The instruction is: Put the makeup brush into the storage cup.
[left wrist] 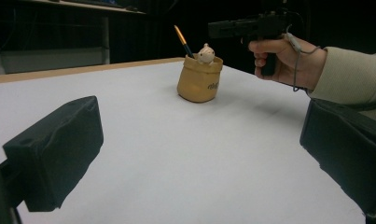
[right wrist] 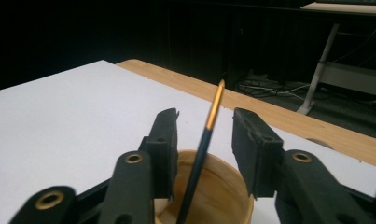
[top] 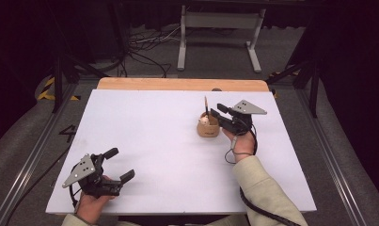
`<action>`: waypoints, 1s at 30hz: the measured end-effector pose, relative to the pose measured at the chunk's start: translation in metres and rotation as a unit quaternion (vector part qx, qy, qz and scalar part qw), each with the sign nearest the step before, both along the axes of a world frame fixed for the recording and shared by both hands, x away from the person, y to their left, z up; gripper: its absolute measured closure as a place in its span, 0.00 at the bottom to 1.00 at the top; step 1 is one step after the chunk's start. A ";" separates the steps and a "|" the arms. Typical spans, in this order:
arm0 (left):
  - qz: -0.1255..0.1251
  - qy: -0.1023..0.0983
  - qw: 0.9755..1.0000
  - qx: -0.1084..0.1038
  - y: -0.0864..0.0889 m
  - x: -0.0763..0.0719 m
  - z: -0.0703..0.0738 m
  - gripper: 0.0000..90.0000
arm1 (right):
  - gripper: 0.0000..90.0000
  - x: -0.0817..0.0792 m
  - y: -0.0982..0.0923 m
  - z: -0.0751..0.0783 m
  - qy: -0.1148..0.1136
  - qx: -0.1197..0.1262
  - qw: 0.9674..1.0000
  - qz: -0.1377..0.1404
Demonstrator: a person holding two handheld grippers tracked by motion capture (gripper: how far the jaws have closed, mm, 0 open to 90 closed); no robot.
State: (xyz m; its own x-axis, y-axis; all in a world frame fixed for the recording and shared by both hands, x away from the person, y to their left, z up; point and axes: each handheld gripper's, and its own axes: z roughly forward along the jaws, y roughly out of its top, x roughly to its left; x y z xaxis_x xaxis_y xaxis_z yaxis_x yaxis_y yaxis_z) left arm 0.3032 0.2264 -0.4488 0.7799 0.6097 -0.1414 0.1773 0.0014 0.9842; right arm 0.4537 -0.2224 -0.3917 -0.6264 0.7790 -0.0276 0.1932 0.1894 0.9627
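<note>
Left gripper (top: 115, 164) idling near tabletop's front-left corner, jaws wide, empty. Pencil (right wrist: 205, 140) leaning in tan holder (top: 208, 128) right of centre toward back edge. Right gripper (right wrist: 205, 135) straddling it, pads clear. Pencil's light, stiff, slick: pinch mid-shaft.

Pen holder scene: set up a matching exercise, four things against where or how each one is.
Things:
1. pen
2. pen holder
3. left gripper
4. right gripper

Places or states:
A. open, above the table's near left corner
B. tan, on the white table
C. stands tilted in the holder
D. jaws either side of the pen, not pressing it

Pairs: 1-C, 2-B, 3-A, 4-D
</note>
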 end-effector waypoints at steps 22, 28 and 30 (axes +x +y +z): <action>0.000 0.000 1.000 0.005 -0.002 0.000 -0.001 0.00 | 0.24 -0.034 -0.038 0.033 0.011 0.011 0.999 0.041; 0.002 -0.002 1.000 0.005 -0.001 -0.002 0.000 0.00 | 0.12 -0.050 -0.049 0.035 0.002 0.006 0.998 0.062; 0.004 -0.004 1.000 0.004 -0.001 -0.002 0.001 0.00 | 0.07 -0.055 -0.051 0.036 0.002 0.007 0.998 0.068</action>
